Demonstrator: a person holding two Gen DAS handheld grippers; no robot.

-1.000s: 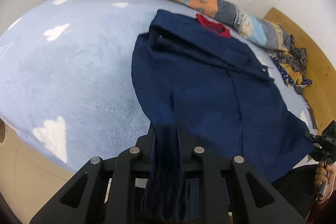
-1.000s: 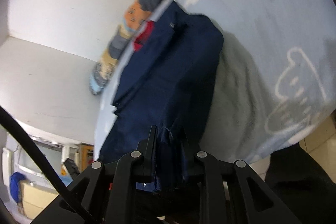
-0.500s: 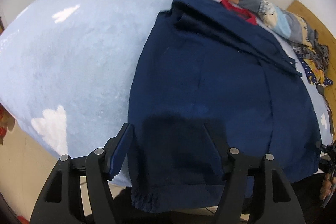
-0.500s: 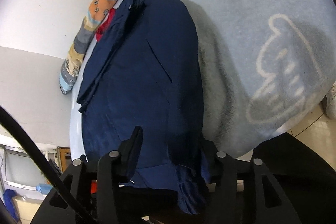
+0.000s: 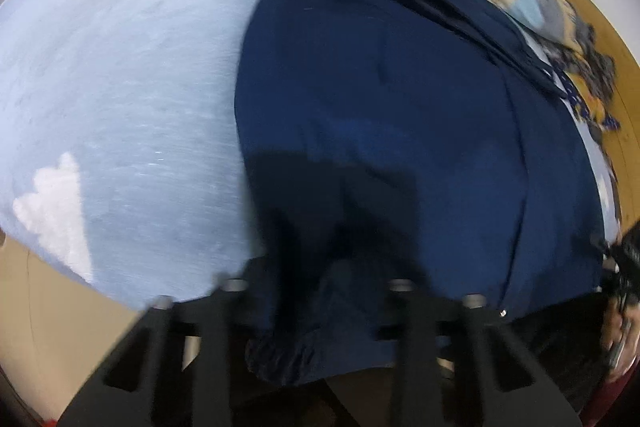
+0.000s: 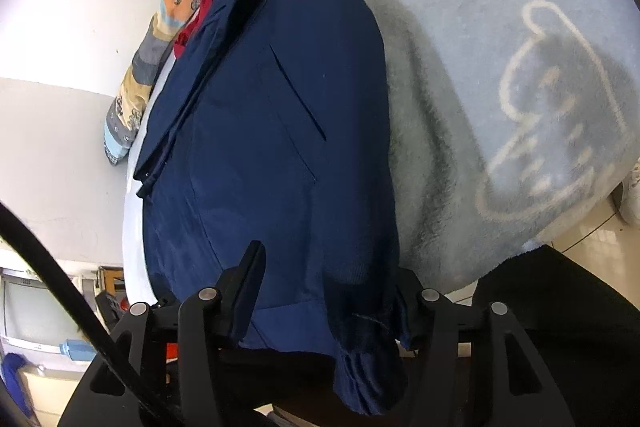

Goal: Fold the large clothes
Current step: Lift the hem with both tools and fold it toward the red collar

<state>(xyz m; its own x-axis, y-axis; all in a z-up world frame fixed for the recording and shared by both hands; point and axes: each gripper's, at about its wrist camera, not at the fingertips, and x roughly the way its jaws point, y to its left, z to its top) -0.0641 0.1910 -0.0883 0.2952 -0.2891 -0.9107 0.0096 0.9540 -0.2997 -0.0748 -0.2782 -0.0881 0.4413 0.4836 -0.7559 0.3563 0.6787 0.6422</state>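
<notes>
Soft blue blanket (image 5: 120, 75) with white clouds covers the bed, and the big navy jacket (image 5: 380, 99) lies flat on it. Left of the jacket the blanket is bare. At the jacket's near hem, the left gripper (image 5: 316, 291) is blurry; I cannot tell how its jaws stand. The right gripper (image 6: 328, 291) has jaws spreading wider, the hem loose between them. Behind the jacket, a patchwork pillow (image 6: 160, 39) is partly hidden.

both claws, the left claw (image 5: 320, 291) and the right claw (image 6: 320, 287), are matte black with silver screws; a black cable (image 6: 60, 287) crosses the right one.
</notes>
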